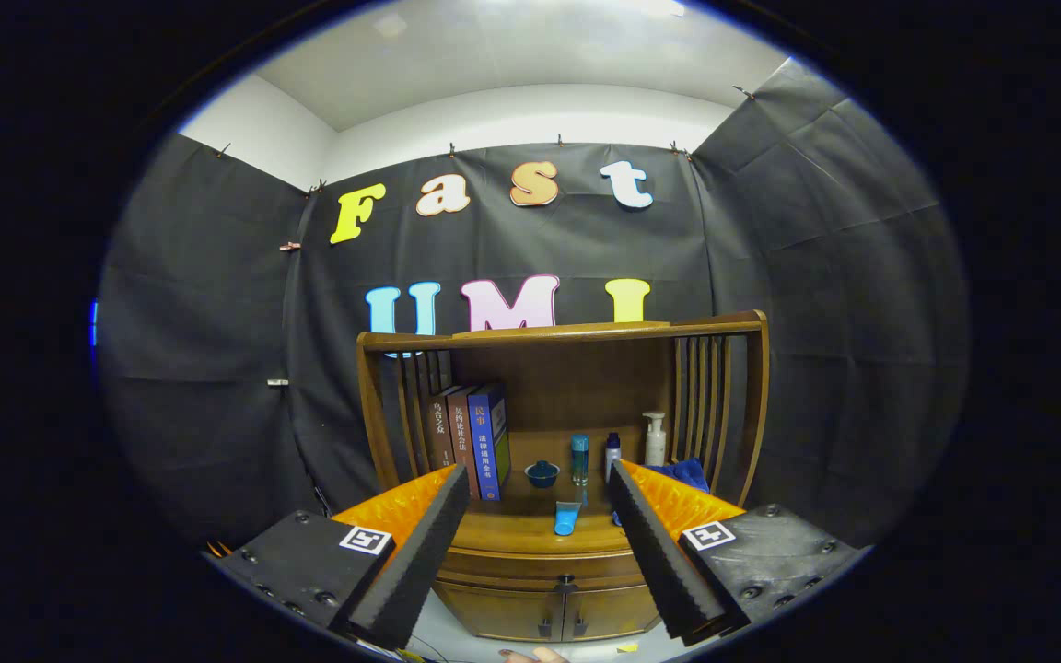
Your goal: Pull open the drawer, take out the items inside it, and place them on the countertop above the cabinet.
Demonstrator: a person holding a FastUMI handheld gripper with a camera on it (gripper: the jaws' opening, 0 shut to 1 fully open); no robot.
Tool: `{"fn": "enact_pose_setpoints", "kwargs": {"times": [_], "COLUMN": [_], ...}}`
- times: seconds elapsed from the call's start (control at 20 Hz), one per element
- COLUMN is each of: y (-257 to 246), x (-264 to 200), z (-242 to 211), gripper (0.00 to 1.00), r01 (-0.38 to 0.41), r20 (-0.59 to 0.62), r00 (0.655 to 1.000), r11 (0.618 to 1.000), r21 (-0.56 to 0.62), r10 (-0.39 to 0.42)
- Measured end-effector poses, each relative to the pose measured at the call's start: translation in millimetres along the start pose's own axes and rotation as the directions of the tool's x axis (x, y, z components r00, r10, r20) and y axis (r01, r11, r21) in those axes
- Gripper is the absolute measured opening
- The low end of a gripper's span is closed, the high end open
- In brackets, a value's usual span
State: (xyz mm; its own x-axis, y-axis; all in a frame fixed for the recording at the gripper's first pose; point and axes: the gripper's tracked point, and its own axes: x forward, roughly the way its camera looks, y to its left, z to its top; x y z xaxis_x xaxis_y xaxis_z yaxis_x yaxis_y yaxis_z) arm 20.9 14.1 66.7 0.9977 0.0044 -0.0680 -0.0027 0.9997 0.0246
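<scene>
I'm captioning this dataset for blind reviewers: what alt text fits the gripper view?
An open gripper, fingers spread and holding nothing, faces a wooden cabinet whose drawer is shut. On the countertop beyond the fingers stand books, a small blue bowl, bottles and a blue scoop-like item.

Books [471,442] carry Chinese spine titles — too small to read.

The wooden cabinet's drawer [544,564] is shut, its small dark knob [566,583] centred, just beneath the surface [521,532].
</scene>
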Motion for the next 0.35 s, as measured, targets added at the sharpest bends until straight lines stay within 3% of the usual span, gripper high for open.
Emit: {"fn": "enact_pose_setpoints", "kwargs": {"times": [0.35], "y": [-2.4], "x": [-3.5], "z": [2.1], "gripper": [0.99], "r01": [0.007], "r20": [0.003], "r00": [1.0], "r11": [1.0], "r21": [0.007], "r10": [-0.007]}}
